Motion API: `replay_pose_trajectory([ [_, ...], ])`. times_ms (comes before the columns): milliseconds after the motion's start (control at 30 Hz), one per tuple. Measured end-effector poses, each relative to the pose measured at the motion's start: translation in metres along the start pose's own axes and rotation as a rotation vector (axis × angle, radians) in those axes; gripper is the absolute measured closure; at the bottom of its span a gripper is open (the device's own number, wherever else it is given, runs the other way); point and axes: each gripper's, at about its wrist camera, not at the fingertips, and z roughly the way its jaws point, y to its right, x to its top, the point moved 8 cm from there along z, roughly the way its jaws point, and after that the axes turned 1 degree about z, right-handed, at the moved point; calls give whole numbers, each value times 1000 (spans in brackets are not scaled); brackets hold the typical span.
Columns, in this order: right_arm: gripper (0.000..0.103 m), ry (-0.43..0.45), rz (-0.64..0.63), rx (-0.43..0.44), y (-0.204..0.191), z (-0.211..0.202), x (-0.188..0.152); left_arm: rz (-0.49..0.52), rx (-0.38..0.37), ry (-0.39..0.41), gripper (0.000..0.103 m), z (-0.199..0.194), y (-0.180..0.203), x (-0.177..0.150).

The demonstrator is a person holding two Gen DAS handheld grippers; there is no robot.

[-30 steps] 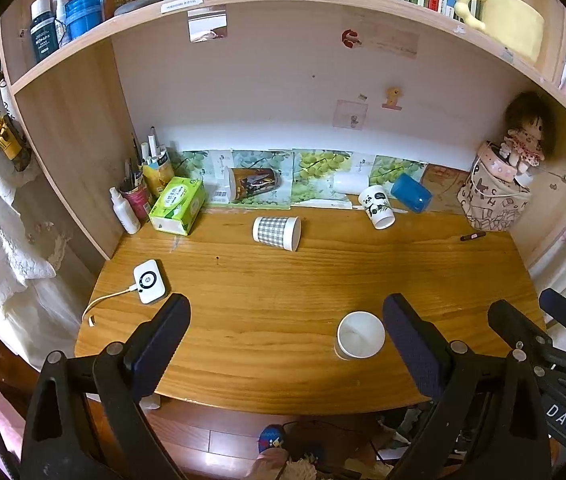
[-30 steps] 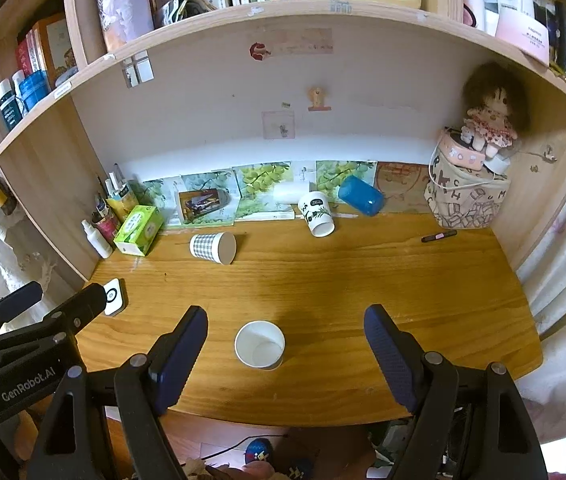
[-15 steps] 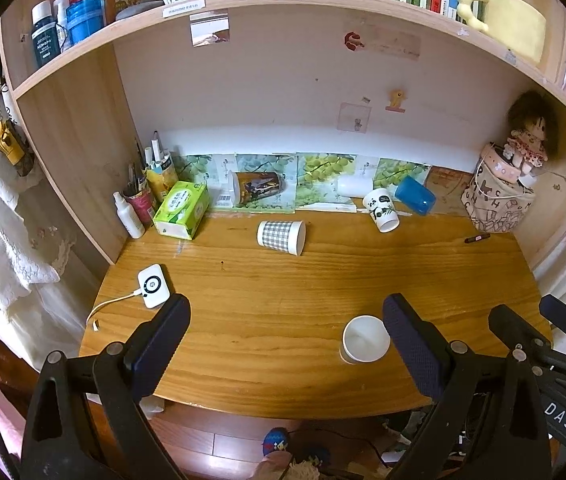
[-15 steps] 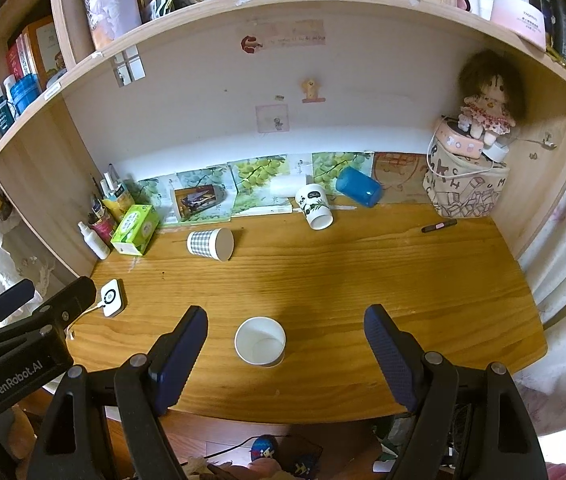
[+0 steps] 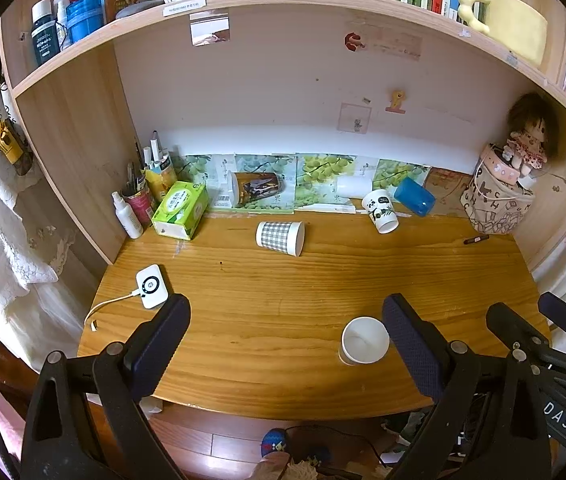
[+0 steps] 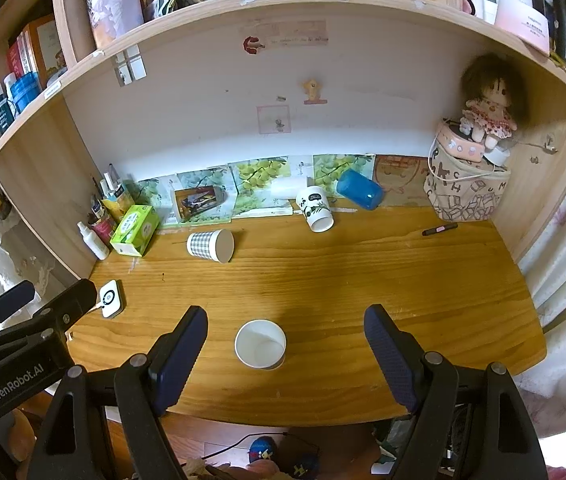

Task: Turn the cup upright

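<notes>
A white paper cup [image 5: 364,341] [image 6: 260,344] stands upright near the desk's front edge. A checkered paper cup [image 5: 279,237] [image 6: 210,244] lies on its side further back. A panda cup [image 5: 380,211] [image 6: 315,208], a blue cup [image 5: 414,195] [image 6: 359,189] and a white cup [image 5: 353,187] lie tipped along the back. My left gripper [image 5: 285,334] is open and empty above the front edge, left of the white cup. My right gripper [image 6: 285,338] is open and empty, its fingers apart on either side of the white cup, held back from it.
A green tissue box [image 5: 180,210], a spray bottle [image 5: 127,216] and a pen pot [image 5: 139,196] stand at back left. A white charger puck [image 5: 151,286] with cable lies at left. A patterned bag with a doll [image 6: 465,176] fills the back right. A marker [image 6: 439,229] lies nearby.
Both grippers have drawn back and up a little from the desk. The cups have not moved.
</notes>
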Motion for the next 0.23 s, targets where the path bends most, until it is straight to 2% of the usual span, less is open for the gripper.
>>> replay_pose_trajectory([
  [233, 22, 0, -1, -2, -1, -1, 0, 5, -5, -12, 6, 4, 5, -2],
])
